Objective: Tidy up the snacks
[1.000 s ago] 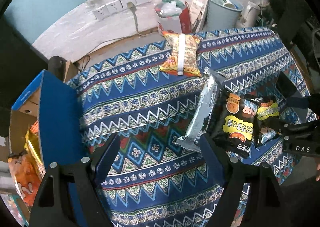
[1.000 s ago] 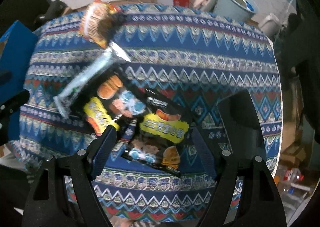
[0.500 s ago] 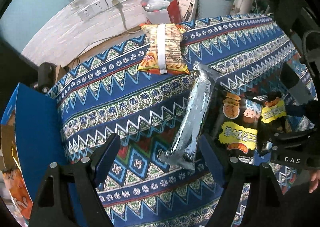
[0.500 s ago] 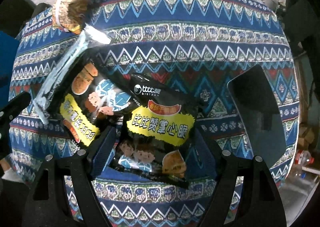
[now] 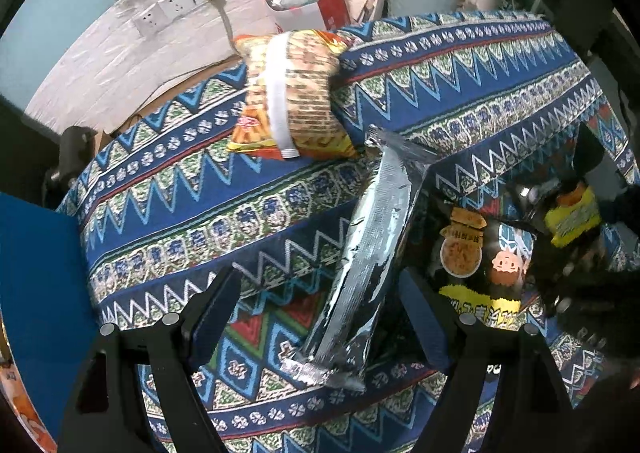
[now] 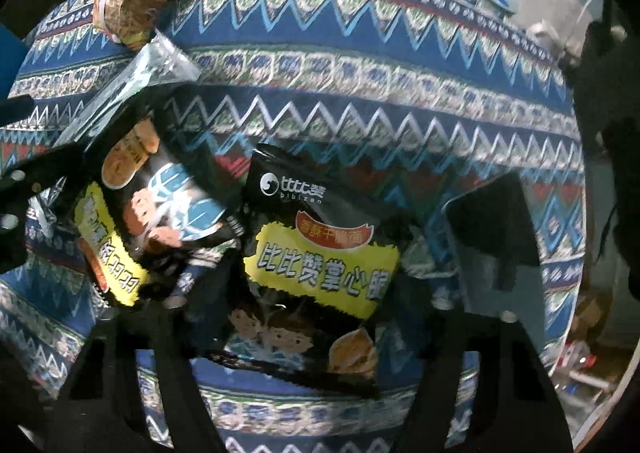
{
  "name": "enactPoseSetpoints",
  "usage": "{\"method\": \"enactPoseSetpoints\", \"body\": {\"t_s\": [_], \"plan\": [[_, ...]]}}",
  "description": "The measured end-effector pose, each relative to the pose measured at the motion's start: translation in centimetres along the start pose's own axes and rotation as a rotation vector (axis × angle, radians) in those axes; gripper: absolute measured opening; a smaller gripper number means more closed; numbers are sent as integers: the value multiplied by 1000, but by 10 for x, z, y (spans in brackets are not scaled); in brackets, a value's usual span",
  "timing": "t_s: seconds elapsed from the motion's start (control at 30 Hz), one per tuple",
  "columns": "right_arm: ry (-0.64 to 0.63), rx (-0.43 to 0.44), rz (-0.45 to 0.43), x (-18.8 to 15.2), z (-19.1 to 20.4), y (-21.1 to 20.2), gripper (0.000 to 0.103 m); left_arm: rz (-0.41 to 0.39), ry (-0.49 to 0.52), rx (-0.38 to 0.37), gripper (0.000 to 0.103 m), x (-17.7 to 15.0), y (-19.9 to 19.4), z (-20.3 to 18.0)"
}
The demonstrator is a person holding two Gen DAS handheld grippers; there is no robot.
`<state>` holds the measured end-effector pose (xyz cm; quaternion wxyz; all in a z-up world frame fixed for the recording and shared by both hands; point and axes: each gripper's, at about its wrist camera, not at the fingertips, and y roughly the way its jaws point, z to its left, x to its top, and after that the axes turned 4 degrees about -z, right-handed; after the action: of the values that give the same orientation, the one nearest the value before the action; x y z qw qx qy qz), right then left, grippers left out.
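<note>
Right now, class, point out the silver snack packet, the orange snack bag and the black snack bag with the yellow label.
silver snack packet (image 5: pixel 372 249), left wrist view, mid-length foil.
orange snack bag (image 5: pixel 304 101), left wrist view, printed face.
black snack bag (image 6: pixel 320 265), right wrist view, yellow label.

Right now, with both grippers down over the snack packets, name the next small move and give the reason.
Probably finish closing the right gripper on the black packet, then lift. Its jaws have just been closing with that packet between them, though whether the pads press it yet is unclear. The left gripper stands open over the silver packet, not gripping.
</note>
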<state>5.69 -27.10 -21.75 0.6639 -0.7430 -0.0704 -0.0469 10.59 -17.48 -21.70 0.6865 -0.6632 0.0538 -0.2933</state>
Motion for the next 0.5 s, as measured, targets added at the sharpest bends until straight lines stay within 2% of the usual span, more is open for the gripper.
{"method": "enactPoseSetpoints", "body": {"t_s": [0.27,0.43,0.5], "plan": [[12,40,-58,16,-20,-23,59,19,-6,5,83,1,12,-4],[31,67,-104,23,-40,-46,59,21,-21,-29,82,11,19,-4],[38,75,-115,28,-43,-48,59,30,-13,-40,78,13,22,-6]]}}
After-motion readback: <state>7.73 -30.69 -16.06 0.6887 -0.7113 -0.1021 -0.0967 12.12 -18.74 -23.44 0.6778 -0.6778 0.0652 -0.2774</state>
